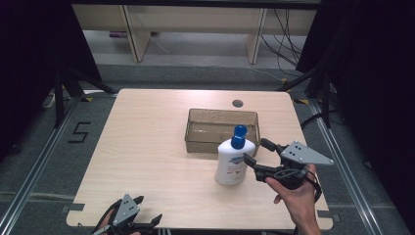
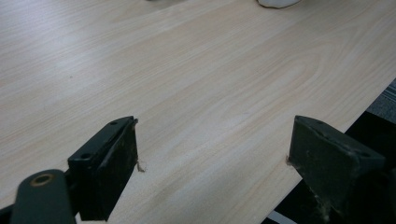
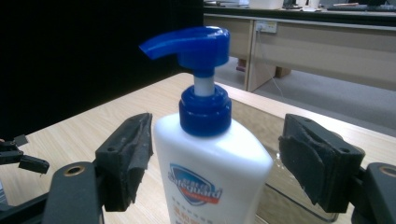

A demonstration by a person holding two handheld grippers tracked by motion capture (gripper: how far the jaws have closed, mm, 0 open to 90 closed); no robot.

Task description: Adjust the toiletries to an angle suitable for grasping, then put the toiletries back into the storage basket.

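a pale wood-grain table (image 1: 147, 161) stood on a grey floor, with light wooden desks beyond it and dark curtains at both sides. near the table's middle, toward its far side, sat a clear brownish tray (image 1: 195, 128), rectangular and shallow. just in front of the tray's near right corner stood a white pump bottle (image 1: 232, 164), upright, with a blue pump head (image 1: 239, 135) and a blue and red label. in the right gripper view the bottle (image 3: 215, 172) rose between the two black jaws, its spout pointing left, the tray's edge behind it. the right gripper (image 1: 260, 152), held in the person's hand (image 1: 296, 193), was spread wide around the bottle's right side, its jaws on either side of the body with gaps visible, not pressing it. the left gripper (image 1: 147, 211) lay at the table's near left edge, well apart from the bottle, its jaws released and wide over bare wood in the left gripper view (image 2: 215, 144).
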